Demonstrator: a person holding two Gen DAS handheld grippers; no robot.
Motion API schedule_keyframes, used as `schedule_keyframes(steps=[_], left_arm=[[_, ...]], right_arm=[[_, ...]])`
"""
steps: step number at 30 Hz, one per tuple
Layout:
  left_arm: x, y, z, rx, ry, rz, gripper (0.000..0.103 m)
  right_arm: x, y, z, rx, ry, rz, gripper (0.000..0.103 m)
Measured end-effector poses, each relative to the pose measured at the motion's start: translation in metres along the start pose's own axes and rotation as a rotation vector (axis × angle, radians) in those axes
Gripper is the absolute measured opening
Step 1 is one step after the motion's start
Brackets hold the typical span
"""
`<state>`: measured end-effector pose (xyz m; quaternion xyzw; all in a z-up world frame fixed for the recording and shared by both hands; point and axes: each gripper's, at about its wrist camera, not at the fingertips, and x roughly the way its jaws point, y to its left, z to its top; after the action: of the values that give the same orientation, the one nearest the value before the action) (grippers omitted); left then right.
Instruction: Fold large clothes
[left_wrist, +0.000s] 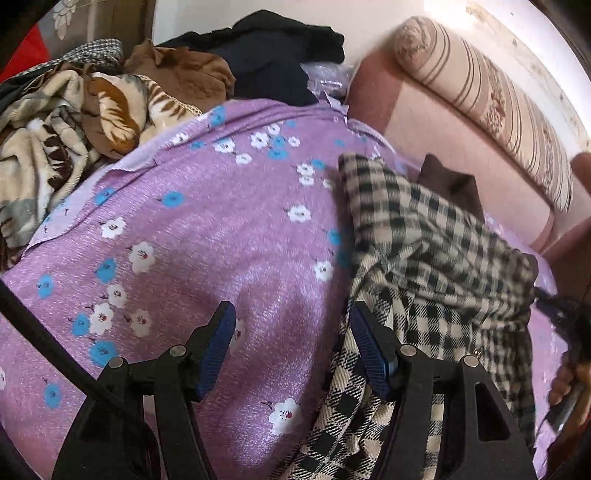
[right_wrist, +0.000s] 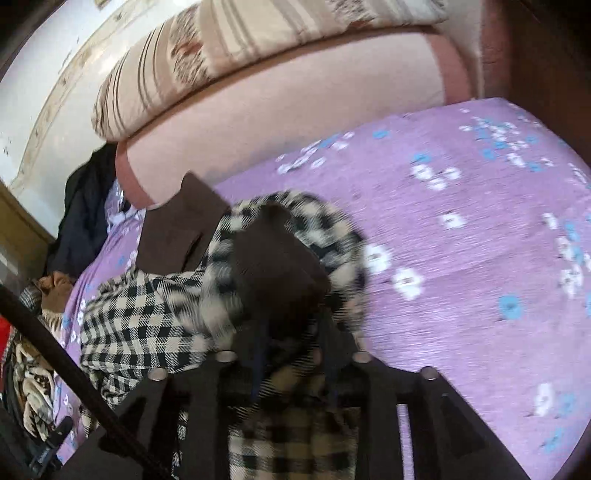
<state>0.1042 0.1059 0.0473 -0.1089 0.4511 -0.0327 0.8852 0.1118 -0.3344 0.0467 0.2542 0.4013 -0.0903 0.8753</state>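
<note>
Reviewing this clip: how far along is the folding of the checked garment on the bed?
Done: nothing looks folded; the checked garment lies bunched on the purple bedspread. In hand: its cloth sits between the right hand-held gripper fingers, though blur hides whether they pinch; the left hand-held gripper is open beside it. Left: spreading, folding, and the clothes pile behind.

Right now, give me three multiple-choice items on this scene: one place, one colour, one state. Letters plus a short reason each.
1. Where does the checked coat lie?
A. on the purple floral bedsheet
B. on the striped bolster
C. on the floor

2. What colour is the coat's lining?
A. red
B. dark brown
C. white

3. How does the left gripper stand?
A. shut on the coat
B. shut on the sheet
C. open, nothing between its pads

Key: 1 A, the coat is spread over the sheet; 2 B, brown inner fabric shows; 3 C, bare sheet fills the gap.
</note>
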Motion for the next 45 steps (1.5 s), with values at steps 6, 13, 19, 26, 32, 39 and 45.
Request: schedule_keyframes(steps=[6,13,19,26,32,39,45], left_arm=[[0.008,0.000,0.000,-0.010,0.035,0.003,0.064],[0.020,-0.005,-0.004,0.019,0.067,0.047,0.064],[0.016,0.006,0.002,-0.011,0.073,0.028,0.064],[0.000,0.037,0.014,-0.096,0.043,0.031,0.064],[-0.007,0.068,0.015,-0.199,0.042,0.028,0.064],[-0.015,0.081,0.019,-0.224,0.019,0.028,0.064],[-0.010,0.085,0.021,-0.242,0.029,0.024,0.064]], right_arm=[[-0.032,0.014,0.011,-0.082,-0.102,-0.027,0.034],[0.036,0.077,-0.001,-0.257,0.107,0.059,0.034],[0.087,0.071,0.009,-0.230,0.152,-0.123,0.031],[0.030,0.148,-0.018,-0.368,0.048,0.097,0.031],[0.073,0.219,-0.083,-0.458,0.276,0.318,0.028],[0.118,0.274,-0.113,-0.463,0.277,0.280,0.023],[0.110,0.280,-0.119,-0.530,0.264,0.263,0.024]])
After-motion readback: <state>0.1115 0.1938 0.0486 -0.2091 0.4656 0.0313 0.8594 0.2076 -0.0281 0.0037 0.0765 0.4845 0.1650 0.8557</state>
